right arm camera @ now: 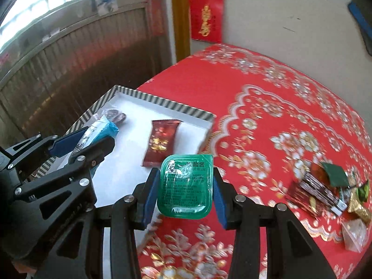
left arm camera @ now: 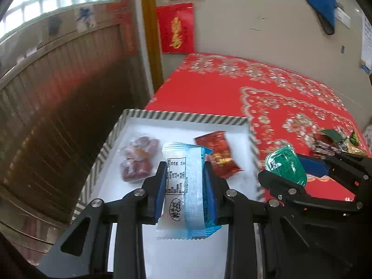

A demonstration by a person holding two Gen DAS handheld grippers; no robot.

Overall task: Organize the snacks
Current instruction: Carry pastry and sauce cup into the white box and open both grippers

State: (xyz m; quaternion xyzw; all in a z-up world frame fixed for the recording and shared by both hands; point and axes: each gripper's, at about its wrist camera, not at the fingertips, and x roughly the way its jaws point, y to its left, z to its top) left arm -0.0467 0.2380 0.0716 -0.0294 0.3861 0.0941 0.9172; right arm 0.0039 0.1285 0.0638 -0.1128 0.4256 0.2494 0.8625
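Observation:
My left gripper [left arm camera: 185,174] is shut on a white and blue snack packet [left arm camera: 184,186], held over the white tray [left arm camera: 186,117] with a striped rim. In the tray lie a red packet [left arm camera: 218,154] and a clear bag of red-brown sweets [left arm camera: 138,158]. My right gripper [right arm camera: 184,186] is shut on a green sauce tub [right arm camera: 186,186], hanging above the red cloth just right of the tray's edge [right arm camera: 207,130]. The left gripper [right arm camera: 81,144] with its packet [right arm camera: 100,132] shows at the left of the right wrist view, the right gripper's tub [left arm camera: 286,165] at the right of the left wrist view.
A heap of mixed wrapped snacks [right arm camera: 330,190] lies on the red flowered tablecloth [right arm camera: 267,107] at the right. The tray sits at the table's left corner, with a brown slatted wall [left arm camera: 58,104] beyond the edge. A wall with red posters stands behind the table.

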